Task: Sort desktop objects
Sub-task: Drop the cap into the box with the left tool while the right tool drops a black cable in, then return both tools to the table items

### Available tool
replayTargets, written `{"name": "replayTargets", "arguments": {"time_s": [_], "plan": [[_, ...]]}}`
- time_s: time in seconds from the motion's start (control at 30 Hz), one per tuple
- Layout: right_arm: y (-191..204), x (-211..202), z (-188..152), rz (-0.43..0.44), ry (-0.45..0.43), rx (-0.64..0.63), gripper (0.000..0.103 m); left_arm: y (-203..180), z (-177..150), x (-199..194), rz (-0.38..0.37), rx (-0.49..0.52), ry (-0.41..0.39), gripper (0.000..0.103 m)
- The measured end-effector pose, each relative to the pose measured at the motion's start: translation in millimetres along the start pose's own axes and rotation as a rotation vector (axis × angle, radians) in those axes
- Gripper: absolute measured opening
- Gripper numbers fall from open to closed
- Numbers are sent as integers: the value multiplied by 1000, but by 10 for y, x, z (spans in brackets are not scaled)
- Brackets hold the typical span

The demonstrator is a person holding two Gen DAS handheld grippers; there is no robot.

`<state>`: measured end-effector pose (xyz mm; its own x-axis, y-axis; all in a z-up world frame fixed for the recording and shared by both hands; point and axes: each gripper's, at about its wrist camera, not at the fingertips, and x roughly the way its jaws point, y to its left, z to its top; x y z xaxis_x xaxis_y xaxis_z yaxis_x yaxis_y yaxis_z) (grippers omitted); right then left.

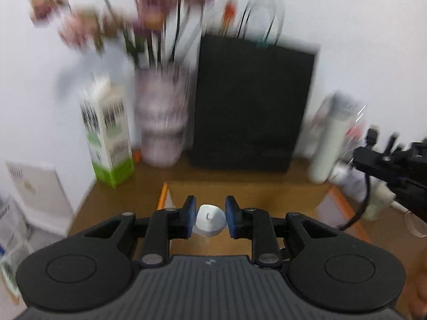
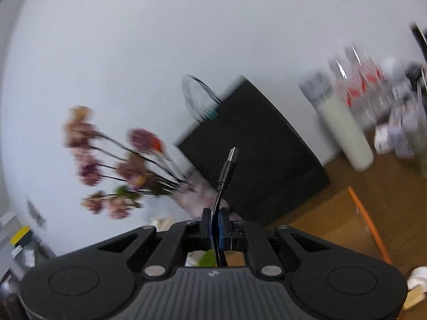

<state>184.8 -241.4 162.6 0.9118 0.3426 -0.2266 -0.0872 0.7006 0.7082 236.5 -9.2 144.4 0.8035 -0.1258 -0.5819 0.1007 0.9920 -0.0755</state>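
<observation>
The left gripper (image 1: 209,217) clamps a small round white plastic cap (image 1: 210,220) above the brown wooden desk (image 1: 240,194). The right gripper (image 2: 215,222) pinches a thin black USB cable (image 2: 226,173), plug pointing up. Behind stand a green-and-white carton (image 1: 108,133), a blurred vase of pink flowers (image 1: 161,117) and a black paper bag (image 1: 250,101).

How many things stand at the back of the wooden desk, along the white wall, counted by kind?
Cartons: 1, the green and white tall carton
Vases: 1, the pale pink vase of dried flowers
Bags: 1, the black paper bag with cord handles
Bottles: 1, the white cylindrical bottle
Total: 4; the blurred clutter at the right is left uncounted.
</observation>
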Motion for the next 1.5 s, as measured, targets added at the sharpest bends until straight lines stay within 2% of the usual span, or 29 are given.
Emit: {"name": "replayTargets", "arguments": {"time_s": [0.1,0.2,0.3,0.43,0.5,0.53,0.57,0.6,0.67,0.73,0.8,0.87,1.0,1.17,1.33,1.5], "plan": [[-196,507,-131,-93,103,12,4,-6,-53,625,51,4,95,25],[-398,882,-237,-195,224,0,4,58,-131,992,67,10,173,25],[-548,1144,-285,-306,333,-29,4,87,-171,1139,87,29,208,25],[-724,1371,-328,-389,446,-38,5,2,-235,1202,95,96,252,31],[-757,1444,-357,-417,500,-60,13,-15,-210,1195,79,96,280,47],[-757,1459,-361,-439,523,-63,17,-6,-182,1185,68,85,292,50],[-739,1451,-352,-458,535,-66,28,11,-166,1138,60,70,292,51],[-706,1429,-324,-463,535,-70,43,0,-145,1087,56,65,292,51],[-575,1304,-254,-464,511,-102,55,6,-93,975,57,58,298,58],[-413,1181,-168,-469,492,-163,60,38,-37,848,70,36,309,73],[-260,1050,-124,-479,481,-227,72,88,-12,678,58,-6,306,85],[-109,880,-111,-486,463,-297,78,101,-31,540,64,-25,310,88],[75,630,-129,-490,441,-400,81,79,-145,212,72,-14,284,97],[201,204,-333,-474,401,-501,81,58,-446,-344,82,0,175,101],[341,-424,-709,-399,271,-575,88,71,-1068,-1069,61,11,31,103],[330,-1077,-1279,-314,163,-624,91,88,-1808,-1711,87,30,-78,103]]}}
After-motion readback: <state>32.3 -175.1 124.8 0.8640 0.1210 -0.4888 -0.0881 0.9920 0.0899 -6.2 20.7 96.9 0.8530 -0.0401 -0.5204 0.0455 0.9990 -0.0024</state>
